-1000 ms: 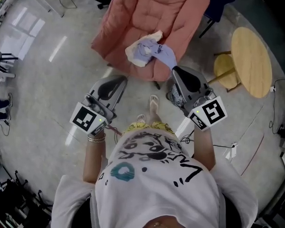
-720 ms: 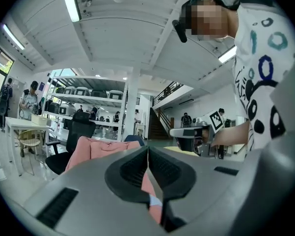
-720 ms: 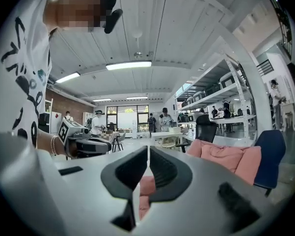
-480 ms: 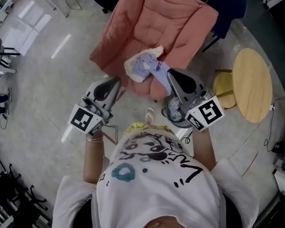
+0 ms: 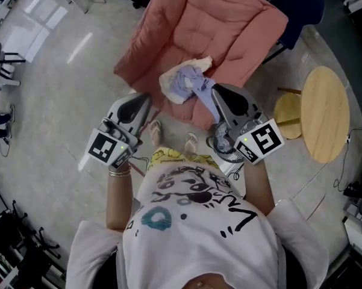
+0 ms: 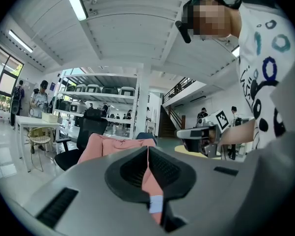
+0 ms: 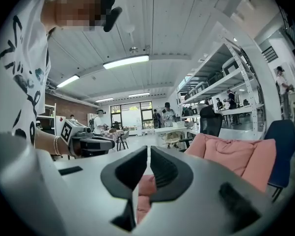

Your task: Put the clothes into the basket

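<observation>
A pale, glossy floor (image 5: 54, 95) fills a big open room, with shelving and desks far behind in the gripper views. A pink armchair (image 5: 199, 29) stands ahead of the person. The clothes (image 5: 184, 83), a crumpled bundle of lilac, blue and cream, lie at the front edge of its seat. A round wooden table (image 5: 325, 113) and a stool (image 5: 287, 114) stand to the right.

The left gripper (image 5: 146, 97) is held level, pointing at the chair's front corner, well short of the clothes. Its jaws are together with nothing between them. The right gripper (image 5: 214, 89) is also level, its tip just beside the blue edge of the clothes; contact cannot be told. Its jaws are pressed together too, empty. Below it on the floor sits a round grey mesh thing (image 5: 220, 144), mostly hidden.
</observation>
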The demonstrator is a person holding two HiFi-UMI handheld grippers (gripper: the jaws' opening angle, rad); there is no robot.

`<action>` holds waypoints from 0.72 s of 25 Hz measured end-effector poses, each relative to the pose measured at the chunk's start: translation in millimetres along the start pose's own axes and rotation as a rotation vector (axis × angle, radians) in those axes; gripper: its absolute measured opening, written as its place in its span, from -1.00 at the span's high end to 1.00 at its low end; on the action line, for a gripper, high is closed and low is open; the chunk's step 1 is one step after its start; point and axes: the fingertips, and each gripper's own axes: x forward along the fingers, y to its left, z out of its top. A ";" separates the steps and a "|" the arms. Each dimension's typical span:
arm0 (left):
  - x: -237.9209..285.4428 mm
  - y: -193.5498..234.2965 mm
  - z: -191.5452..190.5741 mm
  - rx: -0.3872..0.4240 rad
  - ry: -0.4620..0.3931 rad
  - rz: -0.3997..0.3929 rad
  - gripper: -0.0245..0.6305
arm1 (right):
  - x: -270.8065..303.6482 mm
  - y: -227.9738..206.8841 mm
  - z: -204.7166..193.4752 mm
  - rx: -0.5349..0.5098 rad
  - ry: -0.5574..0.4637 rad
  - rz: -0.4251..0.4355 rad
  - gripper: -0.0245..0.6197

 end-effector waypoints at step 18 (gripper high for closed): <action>19.0 136.6 -36.9 -0.038 0.084 -0.222 0.87 | 107.4 -9.0 -34.6 0.059 0.148 -0.202 0.83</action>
